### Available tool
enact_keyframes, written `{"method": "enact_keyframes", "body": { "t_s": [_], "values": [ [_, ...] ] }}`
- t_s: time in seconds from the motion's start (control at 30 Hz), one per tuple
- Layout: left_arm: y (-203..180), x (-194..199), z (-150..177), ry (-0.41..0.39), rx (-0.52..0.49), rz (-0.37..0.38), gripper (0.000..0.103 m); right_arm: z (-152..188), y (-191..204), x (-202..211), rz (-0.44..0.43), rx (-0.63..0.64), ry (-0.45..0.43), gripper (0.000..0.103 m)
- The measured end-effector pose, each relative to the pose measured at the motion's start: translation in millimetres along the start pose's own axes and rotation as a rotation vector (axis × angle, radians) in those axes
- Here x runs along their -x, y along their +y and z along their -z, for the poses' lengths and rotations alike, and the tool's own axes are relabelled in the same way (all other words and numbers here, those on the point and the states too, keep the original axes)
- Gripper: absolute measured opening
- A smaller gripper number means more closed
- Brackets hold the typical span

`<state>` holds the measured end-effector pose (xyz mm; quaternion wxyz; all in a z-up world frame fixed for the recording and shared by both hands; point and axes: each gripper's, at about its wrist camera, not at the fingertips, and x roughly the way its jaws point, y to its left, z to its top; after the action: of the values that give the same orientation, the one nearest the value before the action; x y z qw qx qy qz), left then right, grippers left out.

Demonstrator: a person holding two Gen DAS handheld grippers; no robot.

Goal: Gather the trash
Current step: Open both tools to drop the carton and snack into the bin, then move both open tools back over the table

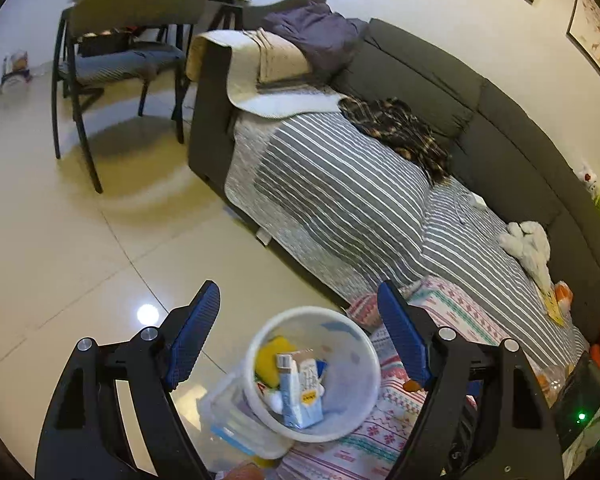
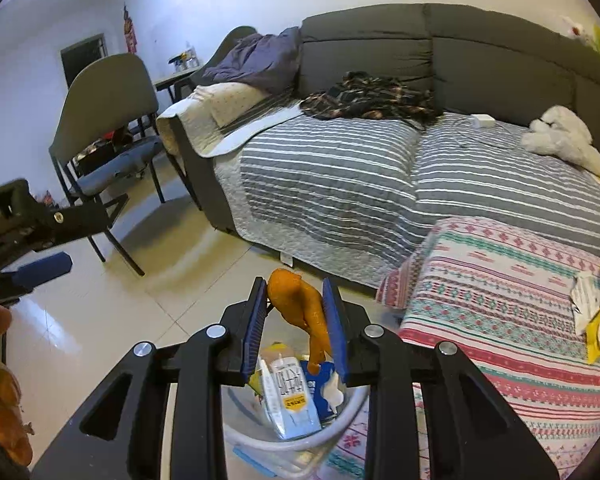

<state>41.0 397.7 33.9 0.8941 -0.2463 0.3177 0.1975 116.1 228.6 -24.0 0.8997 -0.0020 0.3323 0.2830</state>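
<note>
My right hand-held gripper (image 2: 295, 322) is clamped on an orange peel (image 2: 300, 308), low in the centre of the right wrist frame. The peel hangs between the blue pads (image 2: 254, 330), its tail dangling toward the white bin (image 2: 352, 404) directly beneath. The bin already holds a pale blue carton (image 2: 290, 408) and other scraps.

My left hand-held gripper (image 1: 300, 332) is spread wide and holds nothing. In the left wrist view it frames the bin (image 1: 364, 344) at the bottom centre.

My worry is the release. The peel looks soft and curled, so it may cling to a pad when I let go. The pads sit toward the bin's far rim, so a swing could send it onto the floor (image 2: 112, 312) or the patterned blanket (image 2: 500, 304).

The bin looks light and stands partly on the blanket's edge, so a nudge from either gripper could tip it.

More wrappers (image 2: 594, 312) lie at the right edge on the blanket. Reaching across for them could brush the bin.
</note>
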Motion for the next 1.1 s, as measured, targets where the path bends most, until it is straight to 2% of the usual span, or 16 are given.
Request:
{"method": "enact_keyframes", "body": {
  "t_s": [0.07,0.1,0.13,0.17,0.2,0.23,0.33,0.47,0.67,0.77,1.1],
  "values": [
    [1.5,1.5,-0.9,-0.010,-0.003,-0.011,0.079,-0.7,7.8,-2.9,0.013,0.016,0.002,0.035],
    [1.5,1.1,-1.4,-0.016,-0.004,-0.015,0.079,-1.7,9.4,-3.8,0.015,0.019,0.003,0.044],
    [1.9,2.4,-2.1,-0.024,-0.002,-0.021,0.079,-2.3,11.1,-4.3,0.024,0.021,0.004,0.060],
    [2.9,3.3,-2.5,-0.030,0.000,-0.024,0.080,-2.8,11.0,-3.8,0.037,0.021,0.003,0.069],
    [3.8,4.3,-2.8,-0.037,0.003,-0.028,0.081,-3.2,11.7,-2.6,0.067,0.018,-0.007,0.084],
    [4.2,5.1,-3.5,-0.045,0.006,-0.032,0.084,-3.7,10.6,-0.9,0.092,0.011,-0.023,0.090],
    [4.9,5.8,-3.8,-0.058,0.014,-0.040,0.091,-6.3,7.4,1.6,0.135,0.002,-0.025,0.095],
    [-0.9,4.8,-1.5,-0.071,0.001,-0.063,0.096,-9.0,-2.6,7.5,0.207,-0.012,-0.029,0.096],
    [-27.3,4.3,9.2,-0.110,-0.093,-0.149,0.096,-13.3,-31.1,21.8,0.312,-0.059,-0.046,0.096],
    [-44.7,1.7,17.9,-0.119,-0.161,-0.187,0.096,-15.6,-46.6,27.8,0.335,-0.079,-0.051,0.096],
    [-90.6,-8.1,41.0,-0.097,-0.264,-0.159,0.096,-11.1,-94.7,53.6,0.434,-0.124,-0.077,0.096]
  ]
}}
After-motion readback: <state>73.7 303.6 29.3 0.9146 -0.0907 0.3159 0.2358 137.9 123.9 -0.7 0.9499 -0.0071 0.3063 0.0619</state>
